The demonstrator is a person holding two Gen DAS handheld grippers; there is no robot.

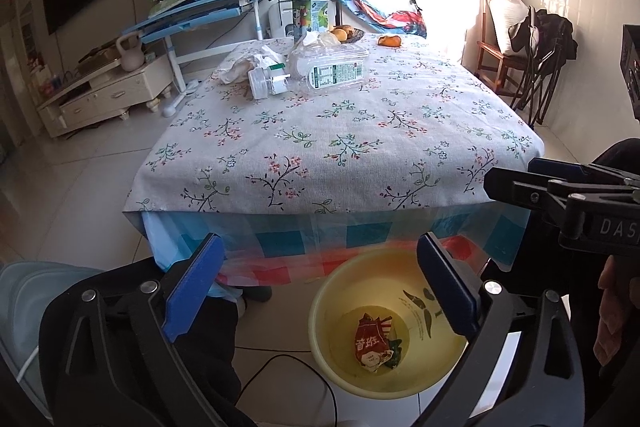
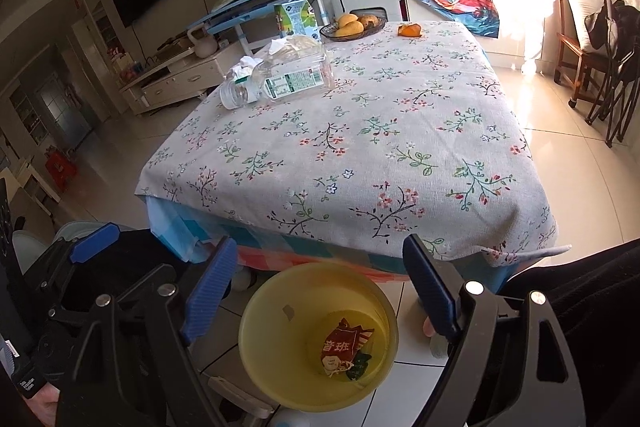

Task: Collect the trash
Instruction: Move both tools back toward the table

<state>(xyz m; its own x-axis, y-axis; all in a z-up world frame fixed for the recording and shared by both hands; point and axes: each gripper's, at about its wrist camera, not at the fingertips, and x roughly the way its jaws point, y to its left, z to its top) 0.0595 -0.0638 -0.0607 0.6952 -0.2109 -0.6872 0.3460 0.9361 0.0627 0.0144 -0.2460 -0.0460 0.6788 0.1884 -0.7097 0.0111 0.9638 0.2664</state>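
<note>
- Both tools hang over the yellow bin (image 1: 390,327), which stands on the floor just below the near edge of the table (image 1: 340,147).
- The left gripper (image 1: 320,287) is released, its blue pads spread wide with nothing between them; the right gripper (image 2: 320,291) is likewise slack and carries nothing.
- A red snack wrapper (image 1: 374,341) lies at the bottom of the bin with a small green scrap beside it, so this looks like the end of a drop-off step.
- Trash left on the table sits at its far left corner: a clear plastic bottle (image 1: 328,69) on its side, a smaller clear jar (image 1: 266,83) touching it, and crumpled tissue (image 1: 244,65) just behind.
- An orange peel (image 1: 389,40) lies near the far edge, beside the fruit bowl (image 1: 352,35).
- The next move probably calls for a long reach across the floral cloth to that far corner, jaws kept wide for the bottle's broad body.
</note>
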